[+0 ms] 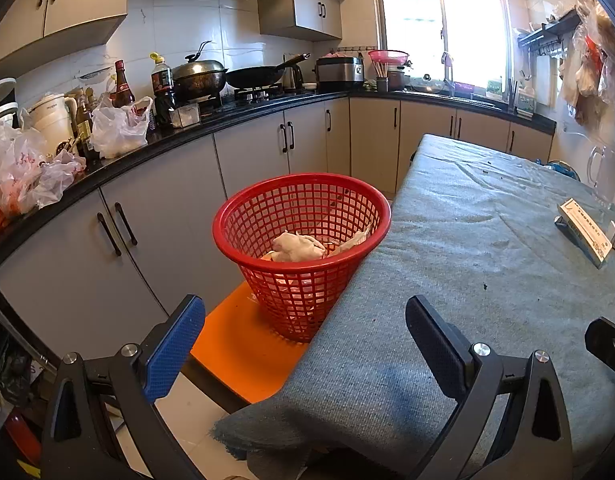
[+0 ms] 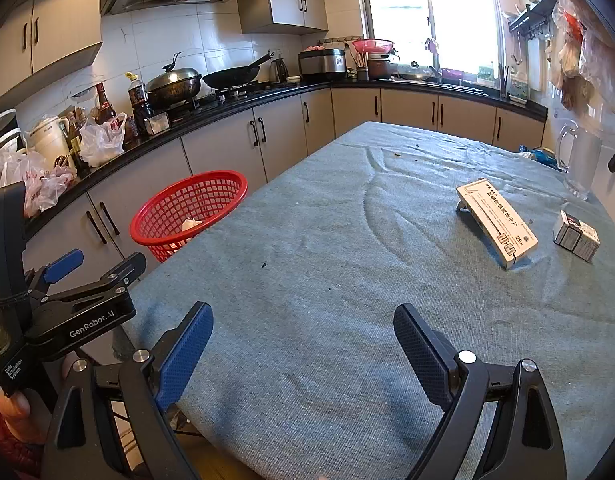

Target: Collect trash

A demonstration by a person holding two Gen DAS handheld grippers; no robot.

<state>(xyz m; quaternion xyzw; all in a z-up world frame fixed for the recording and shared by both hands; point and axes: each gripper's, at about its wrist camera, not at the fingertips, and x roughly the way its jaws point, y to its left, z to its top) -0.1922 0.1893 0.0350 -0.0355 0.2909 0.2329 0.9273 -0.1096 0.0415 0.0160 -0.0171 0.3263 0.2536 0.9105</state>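
crumpled paper (image 1: 297,247) is already held in the red basket (image 1: 227,236), while two cartons, a long white box (image 2: 497,222) and a small box (image 2: 576,236), are left on the table and both grippers, left gripper (image 1: 303,340) and right gripper (image 2: 303,344), are spread wide, empty.

Red, blue-grey, white and orange.
The basket (image 1: 301,216) is red with a grid mesh; the cloth (image 2: 347,240) is blue-grey, finely ribbed; the box (image 2: 495,222) is white with black print; the stool (image 1: 243,344) is orange.

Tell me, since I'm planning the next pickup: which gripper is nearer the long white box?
Right. The right gripper faces the box across bare cloth; the left gripper sits by the basket, farther off.
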